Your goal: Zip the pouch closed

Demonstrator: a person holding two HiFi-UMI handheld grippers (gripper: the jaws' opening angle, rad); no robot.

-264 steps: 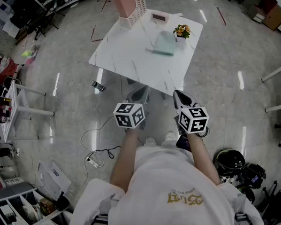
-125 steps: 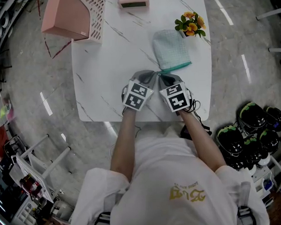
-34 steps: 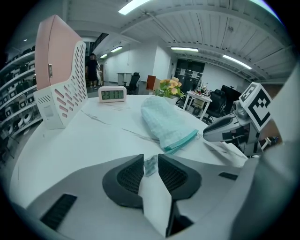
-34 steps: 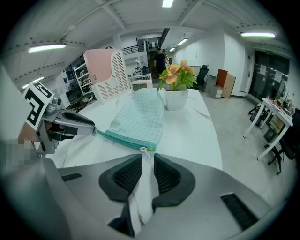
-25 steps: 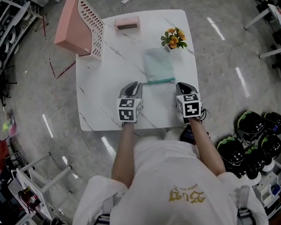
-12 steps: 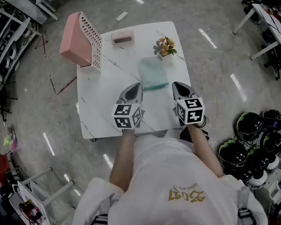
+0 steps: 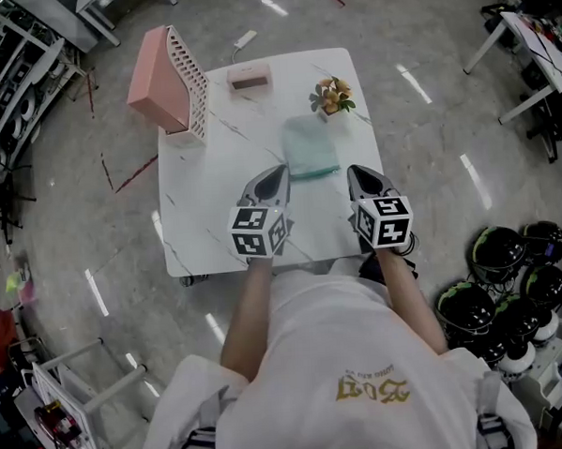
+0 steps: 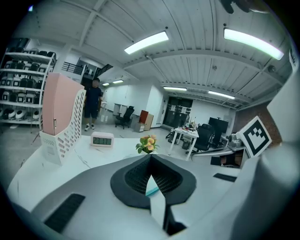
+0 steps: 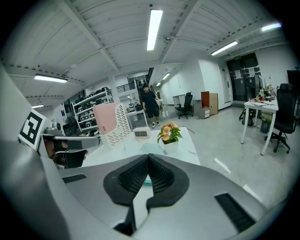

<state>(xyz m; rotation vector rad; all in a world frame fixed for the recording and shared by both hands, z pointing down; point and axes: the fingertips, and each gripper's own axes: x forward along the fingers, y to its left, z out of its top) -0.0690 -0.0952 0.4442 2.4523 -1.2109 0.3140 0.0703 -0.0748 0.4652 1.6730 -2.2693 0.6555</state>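
A mint-green pouch lies flat on the white marble table, its darker zipper edge nearest me. My left gripper hovers just off the pouch's near left corner, jaws shut on nothing. My right gripper hovers off the near right corner, also shut and empty. In the left gripper view the left gripper has its jaws pressed together, with a sliver of the pouch below them. In the right gripper view the right gripper is likewise shut, and the pouch lies beyond its tips.
A pink slotted basket stands at the table's far left, a small pink clock at the far edge, and a potted flower just beyond the pouch. Helmets sit on the floor at right. A person stands far off.
Both grippers have lifted off the table and stand slightly back from the pouch's near edge. The head view has shifted a little.
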